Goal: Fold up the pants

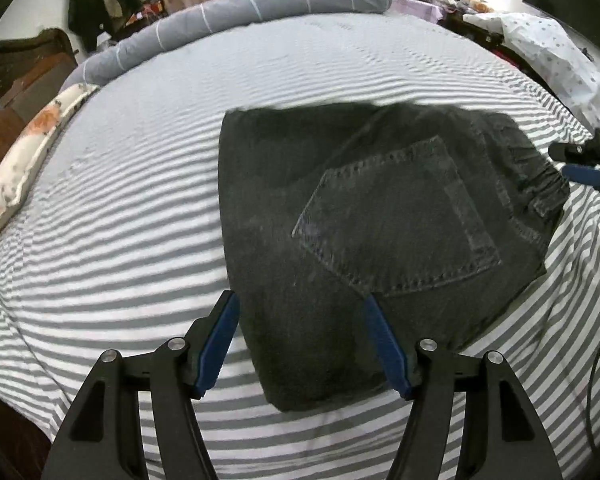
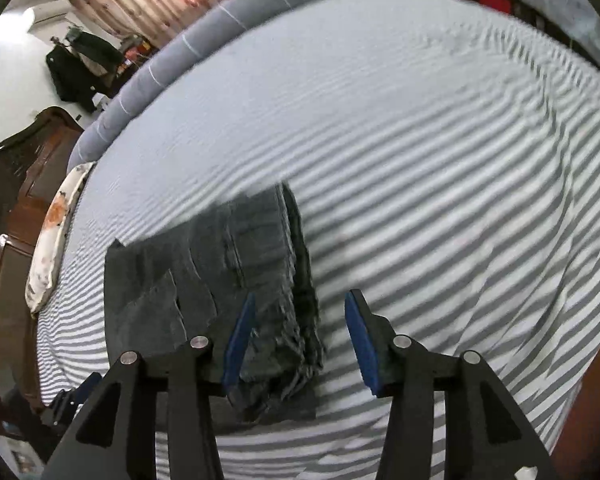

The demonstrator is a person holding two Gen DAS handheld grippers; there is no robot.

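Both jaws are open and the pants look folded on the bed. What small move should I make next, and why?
Probably just lift both grippers away. The pants already lie in a compact folded stack on the striped sheet, pocket up. The left gripper and the right gripper are open and hold nothing. At most, the bunched waistband edge could take a light press from the right gripper first.

Folded pants (image 1: 380, 232) on the bed sheet (image 1: 120, 208), rolled blanket (image 1: 236, 12) behind, pillow (image 1: 32, 152) at left

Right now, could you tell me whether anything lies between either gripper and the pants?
Nothing visible does. The folded pants lie flat on the striped sheet, directly beneath the open left gripper, and the open right gripper is at their waistband edge.
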